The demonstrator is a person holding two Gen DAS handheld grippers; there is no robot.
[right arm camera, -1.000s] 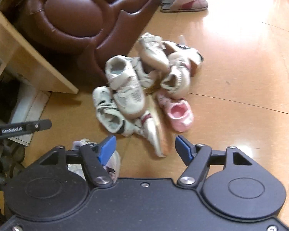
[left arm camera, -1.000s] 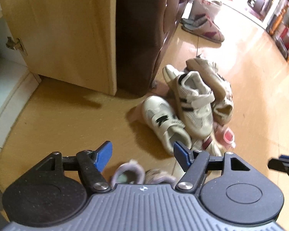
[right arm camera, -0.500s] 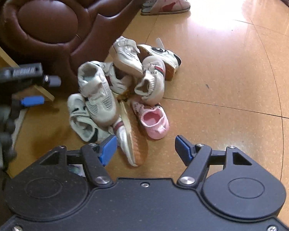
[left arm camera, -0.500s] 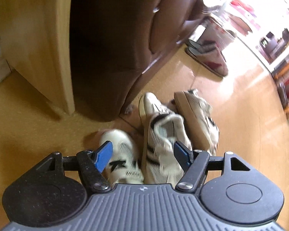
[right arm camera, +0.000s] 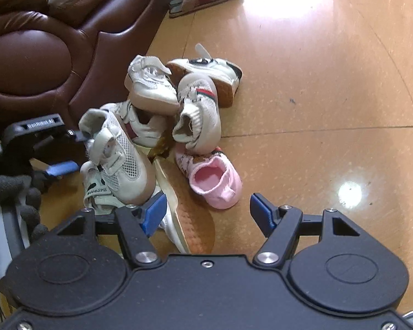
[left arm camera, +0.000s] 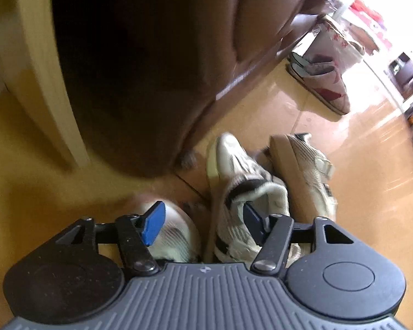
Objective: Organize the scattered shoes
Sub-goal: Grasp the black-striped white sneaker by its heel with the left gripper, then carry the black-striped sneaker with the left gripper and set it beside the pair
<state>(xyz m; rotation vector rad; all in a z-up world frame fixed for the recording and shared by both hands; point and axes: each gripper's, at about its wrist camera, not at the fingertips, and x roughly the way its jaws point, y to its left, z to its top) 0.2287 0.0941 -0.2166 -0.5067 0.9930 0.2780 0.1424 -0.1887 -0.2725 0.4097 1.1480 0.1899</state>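
From the left wrist view, the left gripper (left arm camera: 203, 222) has dropped close over the heap beside the brown leather armchair (left arm camera: 151, 63), which suggests a first pick is near. Its jaws stand apart, unclenched, with the white mesh strap sneaker (left arm camera: 245, 209) lying between them and one blue pad inside its mouth.

From the right wrist view, the right gripper (right arm camera: 208, 214) has sunk lower too, released and empty. The small pink slip-on shoe (right arm camera: 217, 184) lies just ahead of it on the tan floor (right arm camera: 316, 110), with a tipped-over tan-soled sneaker (right arm camera: 190, 220) between its jaws.
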